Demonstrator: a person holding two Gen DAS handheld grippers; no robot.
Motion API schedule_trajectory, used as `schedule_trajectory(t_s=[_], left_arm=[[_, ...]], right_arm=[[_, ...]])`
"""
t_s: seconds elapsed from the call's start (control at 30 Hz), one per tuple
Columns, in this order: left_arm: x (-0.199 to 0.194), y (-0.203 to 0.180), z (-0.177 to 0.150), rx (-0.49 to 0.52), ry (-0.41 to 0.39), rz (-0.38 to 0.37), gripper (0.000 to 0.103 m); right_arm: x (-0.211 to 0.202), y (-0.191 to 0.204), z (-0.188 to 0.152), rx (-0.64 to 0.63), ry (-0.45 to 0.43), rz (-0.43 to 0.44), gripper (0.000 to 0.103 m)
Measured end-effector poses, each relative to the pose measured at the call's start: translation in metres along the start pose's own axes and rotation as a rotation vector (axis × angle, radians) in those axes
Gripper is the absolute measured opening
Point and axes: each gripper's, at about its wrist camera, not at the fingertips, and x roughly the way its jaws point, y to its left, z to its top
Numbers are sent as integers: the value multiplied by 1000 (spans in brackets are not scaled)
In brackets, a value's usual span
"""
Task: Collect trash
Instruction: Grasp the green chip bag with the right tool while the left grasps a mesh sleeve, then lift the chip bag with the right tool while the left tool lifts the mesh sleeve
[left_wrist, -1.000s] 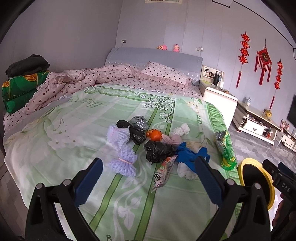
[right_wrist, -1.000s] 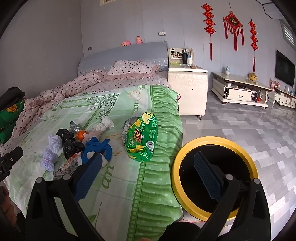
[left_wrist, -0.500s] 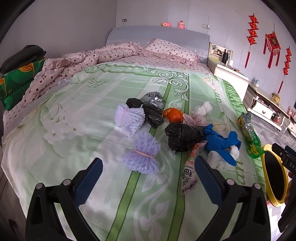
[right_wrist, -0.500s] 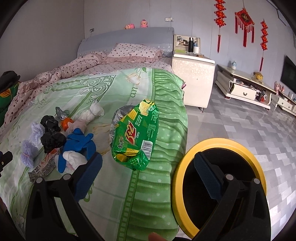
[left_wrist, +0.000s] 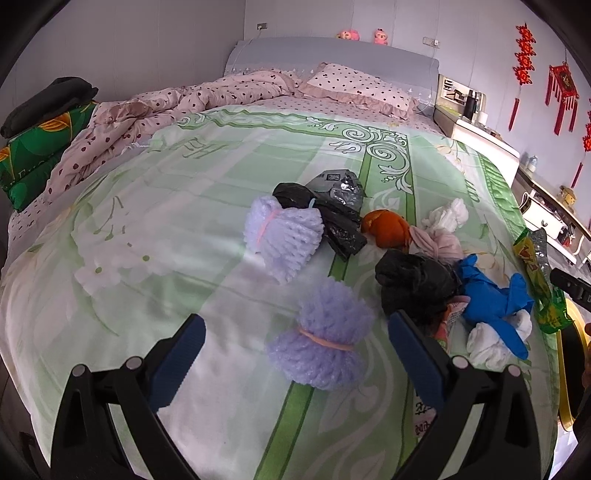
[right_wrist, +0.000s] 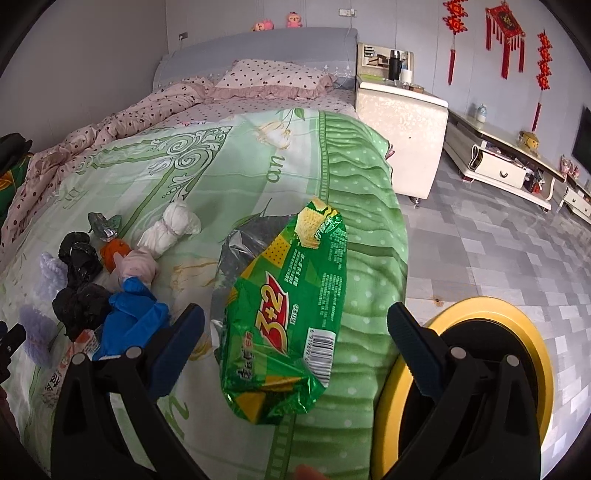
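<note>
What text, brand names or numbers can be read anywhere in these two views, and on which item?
"3+2": green snack bag at the bed's edge.
Fine print and barcode digits on that bag: too small to read.
Red-and-white wrapper under the blue glove: characters too blurred.
Grey foil packet: label unreadable.

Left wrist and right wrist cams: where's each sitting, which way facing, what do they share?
Left wrist: on the left hand-held gripper, over the bed's foot end, facing the headboard; open blue fingers frame a purple foam bundle.
Right wrist: on the right hand-held gripper, at the bed's right edge; open fingers straddle the green snack bag, yellow-rimmed bin on the floor.
Shared: blue glove, snack bag, trash pile.
</note>
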Motion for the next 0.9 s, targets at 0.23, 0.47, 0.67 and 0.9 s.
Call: schedule_trajectory(t_s=[0.23, 0.47, 0.67, 0.9], left_arm=[[25, -2, -5, 5, 49, -66, 70], [31, -6, -6, 2, 46, -131, 51], [29, -2, -7, -22, 43, -166, 45], [23, -2, -8, -12, 34, -160, 39]], right_arm=[[34, 7, 0, -9, 67, 29, 94], [46, 11, -1, -16, 89, 25, 63], [43, 5, 1, 14, 85, 47, 35], [37, 2, -2, 30, 75, 48, 22]])
